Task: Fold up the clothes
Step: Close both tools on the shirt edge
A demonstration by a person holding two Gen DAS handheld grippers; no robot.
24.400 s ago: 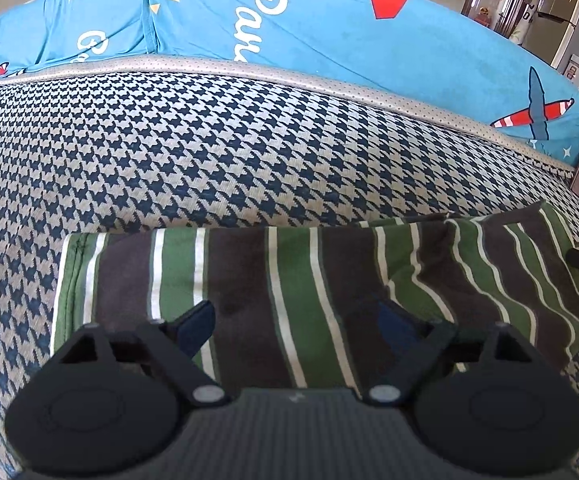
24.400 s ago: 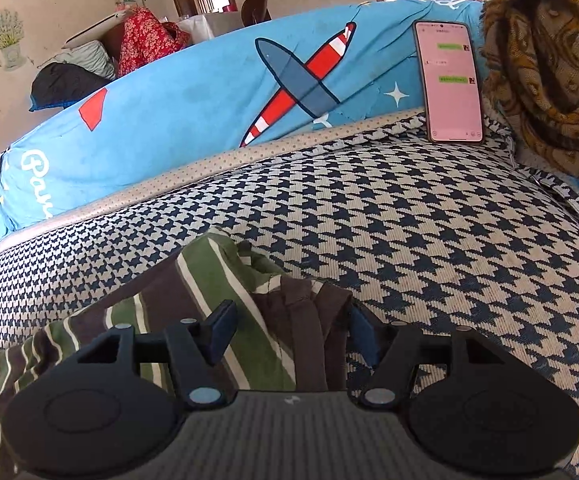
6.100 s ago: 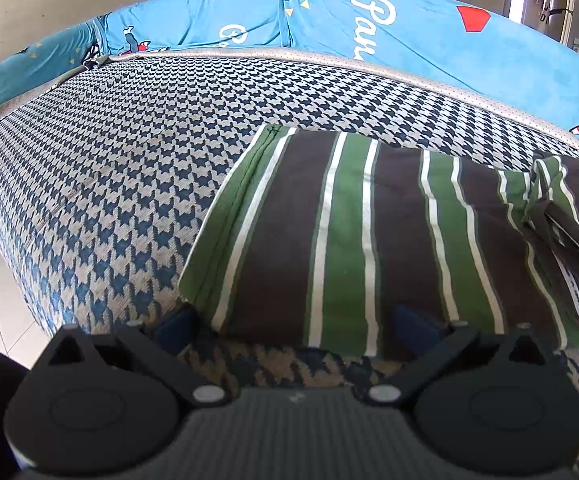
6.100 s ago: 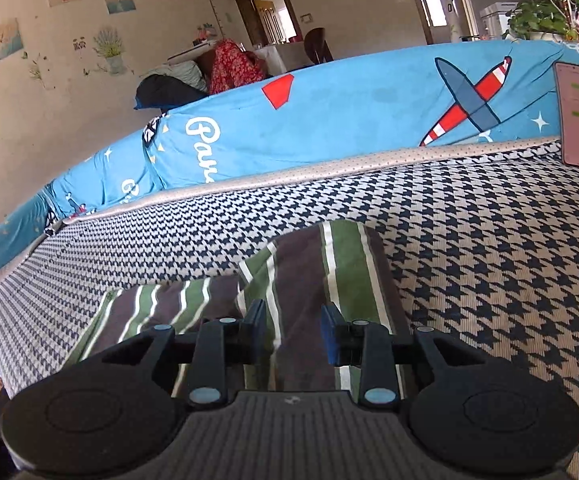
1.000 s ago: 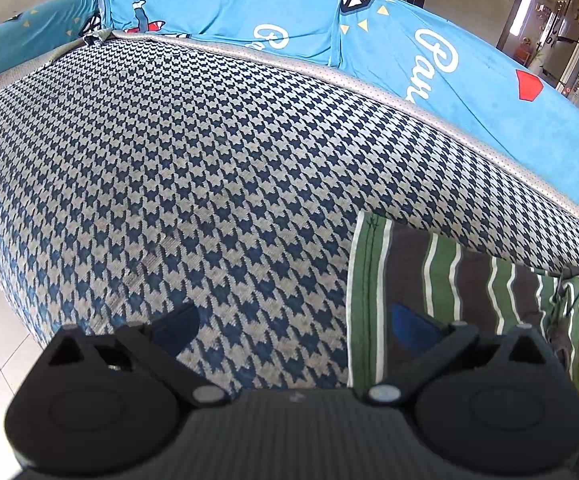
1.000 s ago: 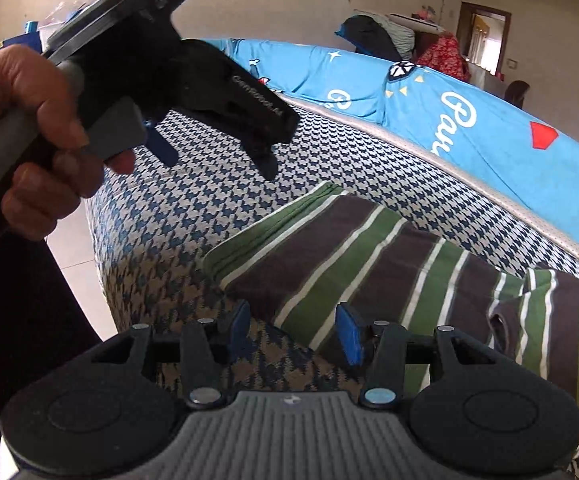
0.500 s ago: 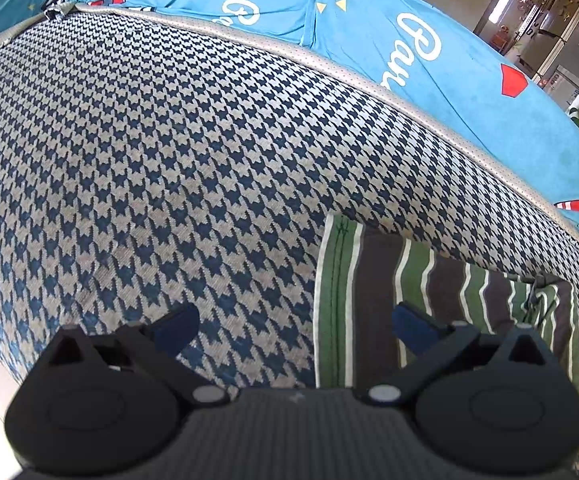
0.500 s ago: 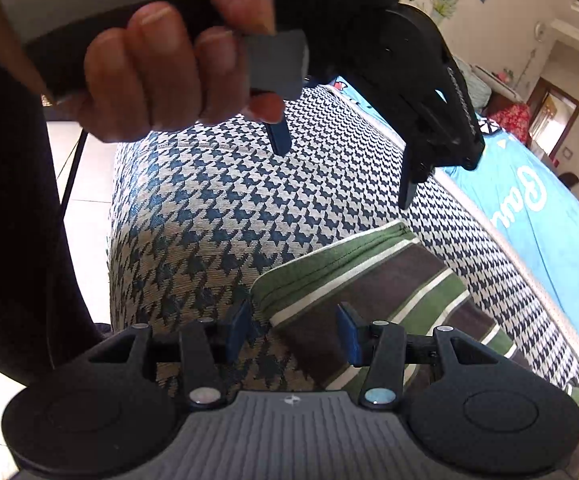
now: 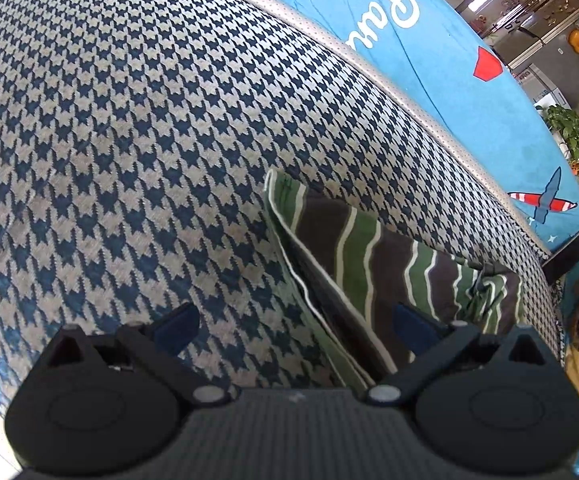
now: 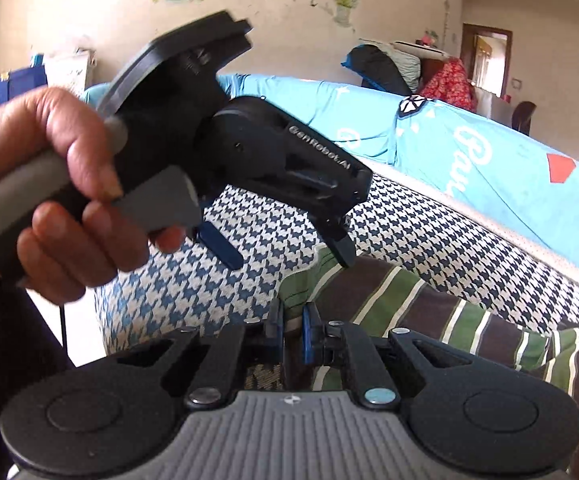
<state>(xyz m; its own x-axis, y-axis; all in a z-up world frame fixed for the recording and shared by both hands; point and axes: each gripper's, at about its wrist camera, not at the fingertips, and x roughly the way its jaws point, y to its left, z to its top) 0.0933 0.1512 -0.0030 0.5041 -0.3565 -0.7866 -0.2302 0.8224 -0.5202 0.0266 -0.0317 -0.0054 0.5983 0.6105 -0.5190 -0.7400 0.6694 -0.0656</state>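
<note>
Striped garment (image 10: pixel 421 304) pinched at near corner by my right tongs (image 10: pixel 292 330); jaws just been closing, fabric edge between pads, lifted off cushion. My left tongs (image 9: pixel 289 324) wide, nothing held, tips over garment's left edge, my left hand (image 10: pixel 49 200) on grip. Garment folded, lying on houndstooth sofa seat (image 9: pixel 129 120), blue cover (image 9: pixel 429 32) behind. Fresh grip suggests next fold-over about to start.

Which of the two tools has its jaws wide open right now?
The left tool: its blue pads stand far apart above the striped garment. The right tool has just been closing on the garment's near edge, pads almost together.
</note>
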